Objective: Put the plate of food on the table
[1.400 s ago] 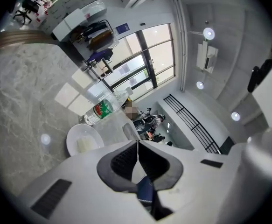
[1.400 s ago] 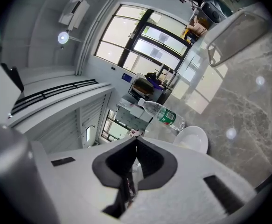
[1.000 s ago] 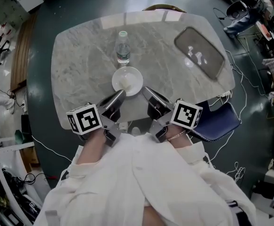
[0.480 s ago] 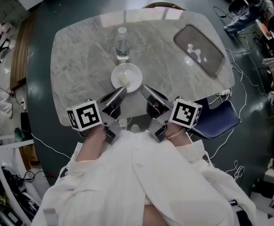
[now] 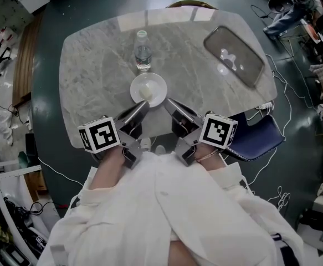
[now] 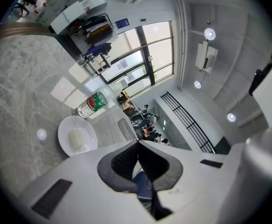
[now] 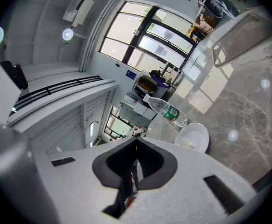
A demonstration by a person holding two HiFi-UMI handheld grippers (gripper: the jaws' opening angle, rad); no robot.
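A white plate (image 5: pixel 148 89) with a pale piece of food (image 5: pixel 145 93) stands on the marble table (image 5: pixel 95 76), near its front middle. My left gripper (image 5: pixel 143 105) and right gripper (image 5: pixel 167 101) hover just short of the plate's near rim, one on each side, tips angled toward each other. Both are shut with nothing between the jaws. In the left gripper view the plate (image 6: pixel 77 136) lies to the left of the closed gripper (image 6: pixel 138 143). In the right gripper view the plate (image 7: pixel 194 136) lies to the right of the closed gripper (image 7: pixel 136 141).
A clear water bottle (image 5: pixel 143 51) with a green label stands just behind the plate. A dark rectangular tray (image 5: pixel 233 56) lies at the table's far right. A blue chair (image 5: pixel 255 140) stands by the right front corner. Cables run over the floor.
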